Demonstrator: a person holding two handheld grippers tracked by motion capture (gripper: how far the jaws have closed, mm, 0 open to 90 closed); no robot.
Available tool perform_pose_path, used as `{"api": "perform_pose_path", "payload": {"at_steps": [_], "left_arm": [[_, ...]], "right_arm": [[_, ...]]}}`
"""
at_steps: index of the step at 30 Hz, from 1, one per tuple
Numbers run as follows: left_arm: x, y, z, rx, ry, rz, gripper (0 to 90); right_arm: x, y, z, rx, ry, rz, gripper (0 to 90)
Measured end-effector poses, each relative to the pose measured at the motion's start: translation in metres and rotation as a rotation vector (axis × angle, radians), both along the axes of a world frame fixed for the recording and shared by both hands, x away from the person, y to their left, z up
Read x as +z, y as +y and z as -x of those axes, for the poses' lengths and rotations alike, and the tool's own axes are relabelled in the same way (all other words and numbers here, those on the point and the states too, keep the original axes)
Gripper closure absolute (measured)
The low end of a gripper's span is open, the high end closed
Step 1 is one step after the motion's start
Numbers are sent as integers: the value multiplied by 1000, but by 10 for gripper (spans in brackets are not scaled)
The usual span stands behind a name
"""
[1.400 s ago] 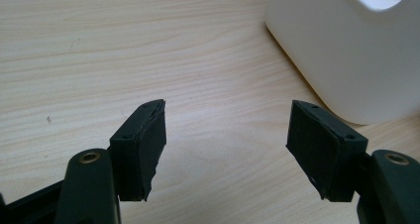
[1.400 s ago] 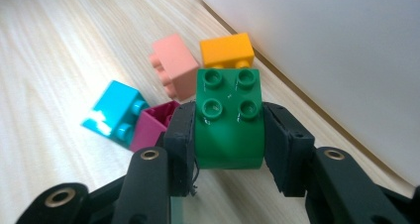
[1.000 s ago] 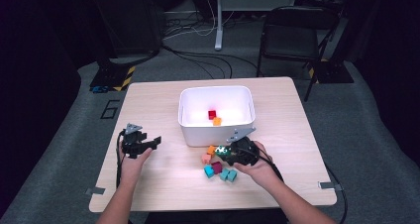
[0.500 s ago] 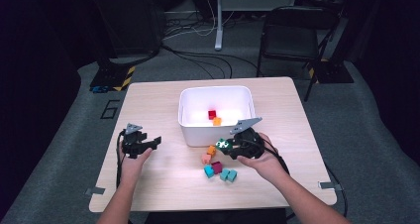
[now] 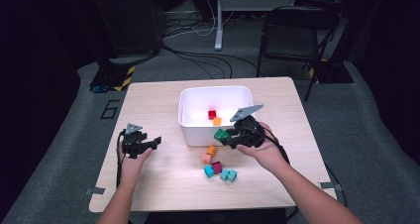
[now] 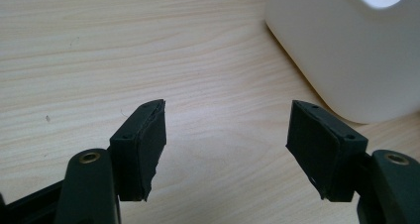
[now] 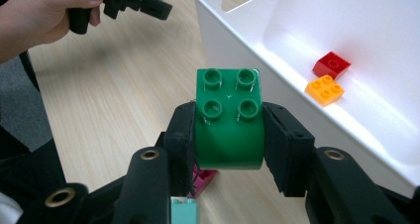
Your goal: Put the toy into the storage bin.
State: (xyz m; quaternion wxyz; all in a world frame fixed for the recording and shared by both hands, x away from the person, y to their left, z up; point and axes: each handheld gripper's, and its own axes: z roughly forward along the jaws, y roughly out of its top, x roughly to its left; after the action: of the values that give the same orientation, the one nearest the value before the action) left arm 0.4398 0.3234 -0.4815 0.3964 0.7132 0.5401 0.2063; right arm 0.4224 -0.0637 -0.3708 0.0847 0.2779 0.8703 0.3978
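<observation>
Up high — right gripper (image 7: 228, 135) clamps green brick (image 7: 229, 117)

Green brick (image 7: 228, 119), white bin (image 5: 193, 130), red (image 7: 331, 64) and orange bricks (image 7: 324, 90) inside.

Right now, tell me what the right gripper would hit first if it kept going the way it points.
Probably the white bin. The right gripper, shut on a green brick, points at the bin's near wall, just below the rim. Depth is unclear, so it might just clear the rim.
</observation>
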Motion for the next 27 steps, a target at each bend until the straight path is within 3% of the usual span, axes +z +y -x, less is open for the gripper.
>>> {"api": "perform_pose_path", "payload": {"at_steps": [13, 27], "left_arm": [[0, 0, 0, 1, 0, 4, 311], [-1, 1, -1, -1, 6, 6, 310]], "right_arm": [[18, 7, -27, -31, -15, 12, 585], [17, 13, -69, -104, -16, 31, 585]]}}
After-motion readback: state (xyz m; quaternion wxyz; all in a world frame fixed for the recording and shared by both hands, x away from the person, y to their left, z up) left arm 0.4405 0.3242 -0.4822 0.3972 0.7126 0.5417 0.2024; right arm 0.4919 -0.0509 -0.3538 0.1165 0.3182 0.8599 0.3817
